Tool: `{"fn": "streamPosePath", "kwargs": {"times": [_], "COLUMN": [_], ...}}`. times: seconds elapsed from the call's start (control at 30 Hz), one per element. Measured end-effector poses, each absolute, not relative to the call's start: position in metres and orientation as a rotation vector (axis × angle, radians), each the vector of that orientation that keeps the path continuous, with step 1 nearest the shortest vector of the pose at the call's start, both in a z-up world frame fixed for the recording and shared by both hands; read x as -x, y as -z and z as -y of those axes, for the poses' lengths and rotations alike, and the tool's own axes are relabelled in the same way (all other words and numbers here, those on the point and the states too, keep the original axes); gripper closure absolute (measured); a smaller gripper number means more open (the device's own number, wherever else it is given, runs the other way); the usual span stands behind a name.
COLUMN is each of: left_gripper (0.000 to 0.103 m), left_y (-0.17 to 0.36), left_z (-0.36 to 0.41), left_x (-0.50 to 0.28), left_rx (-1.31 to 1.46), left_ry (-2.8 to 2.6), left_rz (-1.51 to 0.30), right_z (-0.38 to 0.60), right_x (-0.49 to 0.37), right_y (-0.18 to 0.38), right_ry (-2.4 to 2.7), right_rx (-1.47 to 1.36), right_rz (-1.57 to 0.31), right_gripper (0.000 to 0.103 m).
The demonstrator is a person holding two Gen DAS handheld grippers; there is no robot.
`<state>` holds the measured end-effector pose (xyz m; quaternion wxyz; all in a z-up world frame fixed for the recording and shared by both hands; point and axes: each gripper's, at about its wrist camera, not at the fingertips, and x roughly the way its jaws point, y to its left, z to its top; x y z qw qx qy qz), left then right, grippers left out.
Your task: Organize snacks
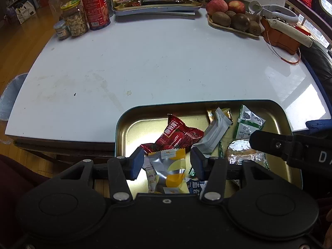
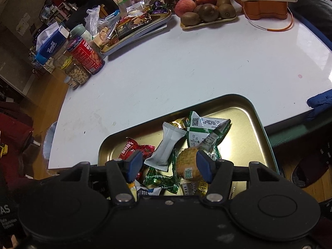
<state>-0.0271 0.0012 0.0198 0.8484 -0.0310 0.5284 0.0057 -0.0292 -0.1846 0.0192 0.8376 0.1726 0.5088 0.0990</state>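
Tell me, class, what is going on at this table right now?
A person holds a gripper in each hand over a gold tray of wrapped snacks. The left gripper stands open above a silver-and-yellow packet; the right gripper stands open above a white packet and a cake packet. Neither grips anything.

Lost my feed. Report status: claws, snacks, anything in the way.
Left claw and right claw open, empty, over the tin. Snacks piled in the tin; yellow packet below left claw, cake packet below right. Nothing in the way.
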Motion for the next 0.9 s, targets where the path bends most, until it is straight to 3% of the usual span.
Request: {"fn": "streamPosePath", "kwargs": {"times": [0.9], "left_gripper": [0.047], "left_y": [-0.0181], "left_z": [-0.0003], "left_x": [0.0272], "left_rx": [0.045], "left_ry": [-0.033], "left_rz": [-1.109], "right_z": [0.1798], "right_x": [0.0311], "right_y": [-0.0205], "right_ry": [-0.249], "right_rx": [-0.349], "right_rz": [-1.083], "right_gripper": [0.042]}}
